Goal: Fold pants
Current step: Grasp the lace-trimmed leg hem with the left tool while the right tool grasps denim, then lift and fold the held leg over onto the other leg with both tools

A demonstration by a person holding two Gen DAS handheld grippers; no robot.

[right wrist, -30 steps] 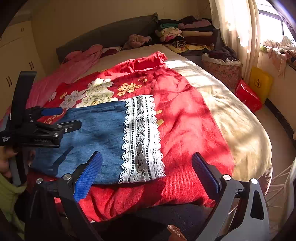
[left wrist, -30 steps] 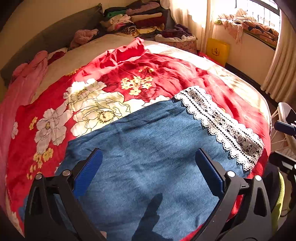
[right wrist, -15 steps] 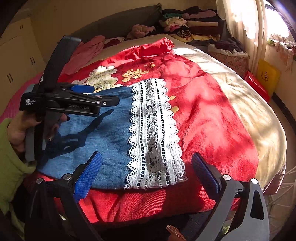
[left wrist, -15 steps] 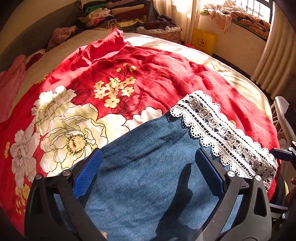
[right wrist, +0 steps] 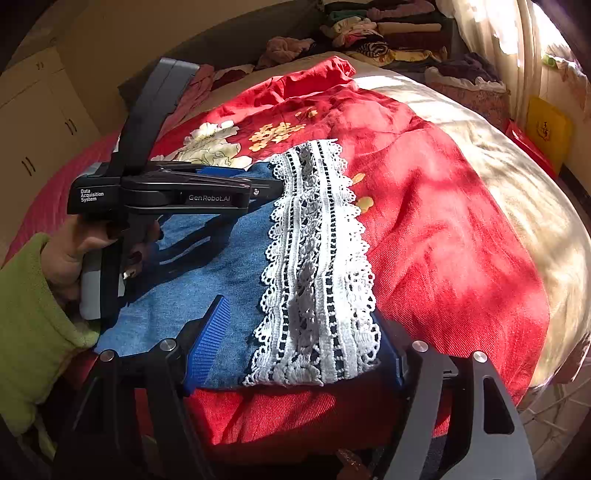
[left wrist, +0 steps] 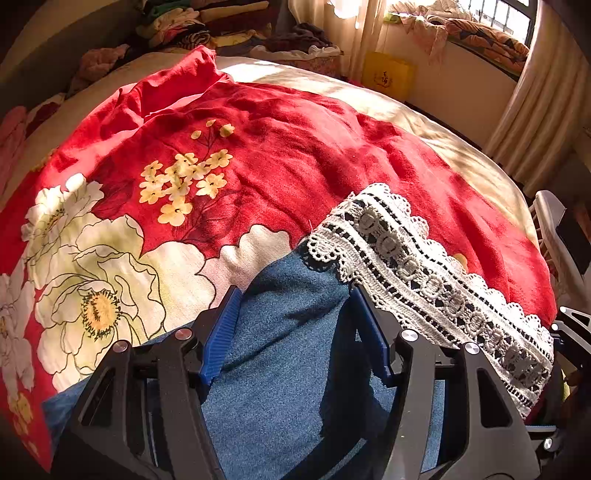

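Note:
Blue denim pants (left wrist: pixel 284 354) with a white lace hem (left wrist: pixel 417 273) lie flat on a red floral bedspread (left wrist: pixel 258 147). My left gripper (left wrist: pixel 291 306) sits low over the denim near the far hem corner, jaws partly closed with fabric between them. In the right wrist view the pants (right wrist: pixel 207 273) and lace hem (right wrist: pixel 317 258) lie ahead. My right gripper (right wrist: pixel 299 332) straddles the near hem corner, jaws partly closed around the lace. The left gripper (right wrist: pixel 266 188) shows there at the far hem corner.
Stacks of folded clothes (right wrist: pixel 380 33) sit at the head of the bed. A yellow bag (right wrist: pixel 546 129) and a red box stand on the floor at right. Curtains (left wrist: pixel 532 122) and a window sill are at right. A white rack (left wrist: pixel 554 229) stands by the bed edge.
Both grippers moved forward and down onto the hem end of the pants, and both sets of jaws narrowed from wide open around the fabric.

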